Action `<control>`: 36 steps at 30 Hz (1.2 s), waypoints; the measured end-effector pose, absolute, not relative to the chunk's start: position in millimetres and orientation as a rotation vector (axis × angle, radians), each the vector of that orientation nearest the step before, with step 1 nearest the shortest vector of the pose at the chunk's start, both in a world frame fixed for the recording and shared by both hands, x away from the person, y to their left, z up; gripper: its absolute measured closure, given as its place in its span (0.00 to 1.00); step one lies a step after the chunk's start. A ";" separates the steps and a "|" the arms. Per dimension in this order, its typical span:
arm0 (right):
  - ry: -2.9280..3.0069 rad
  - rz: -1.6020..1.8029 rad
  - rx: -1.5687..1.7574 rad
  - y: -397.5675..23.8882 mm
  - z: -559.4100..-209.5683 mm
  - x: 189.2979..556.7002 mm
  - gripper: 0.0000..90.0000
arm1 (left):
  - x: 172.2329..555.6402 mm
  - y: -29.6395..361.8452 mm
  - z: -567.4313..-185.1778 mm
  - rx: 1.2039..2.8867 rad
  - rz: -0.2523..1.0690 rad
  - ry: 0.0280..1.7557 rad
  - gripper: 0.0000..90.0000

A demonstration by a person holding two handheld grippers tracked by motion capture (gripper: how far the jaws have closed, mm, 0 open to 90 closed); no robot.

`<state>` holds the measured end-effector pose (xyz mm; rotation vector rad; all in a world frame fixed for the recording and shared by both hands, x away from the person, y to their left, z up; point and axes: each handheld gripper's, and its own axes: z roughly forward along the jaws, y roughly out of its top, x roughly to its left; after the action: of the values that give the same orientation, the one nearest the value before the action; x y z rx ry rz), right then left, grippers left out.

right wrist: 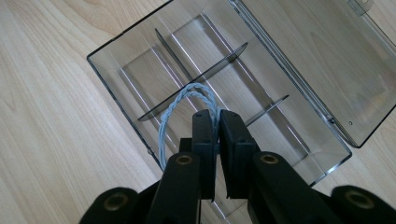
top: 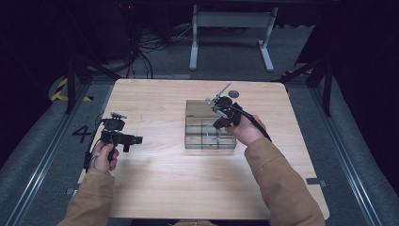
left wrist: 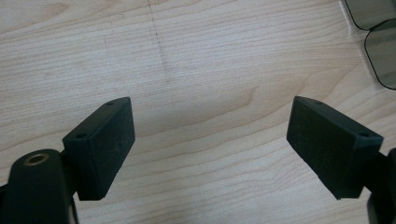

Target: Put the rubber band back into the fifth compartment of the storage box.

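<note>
text: "4" | on: floor (top: 56, 141) left of table (top: 155, 188)

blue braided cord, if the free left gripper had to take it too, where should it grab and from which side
Probably the free loop of the blue braided cord, which arches clear above the clear box, beside the right gripper shut on it. Come from above: the dividers block a side approach.

place: lab recording bay | cues: wooden table (top: 155, 188) on grey carpet, floor rails (top: 42, 162), hazard tape (top: 60, 89), cable tangle (top: 141, 52), dark surround
</note>
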<state>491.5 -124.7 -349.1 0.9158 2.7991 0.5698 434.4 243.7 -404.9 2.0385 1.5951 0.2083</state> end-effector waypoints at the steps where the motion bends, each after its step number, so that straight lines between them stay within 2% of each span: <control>1: 2.802 0.569 0.917 -124.3 -350.1 492.3 0.95 | 434.4 243.6 -404.8 2.039 0.209 1.595 0.18; 36: 2.842 0.517 0.986 -114.3 -393.4 497.2 0.95 | 434.1 243.5 -404.4 2.043 0.205 1.592 0.18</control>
<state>497.2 -114.3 -393.4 0.9862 2.8418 0.5171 434.1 243.5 -404.4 2.0432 1.5920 0.2053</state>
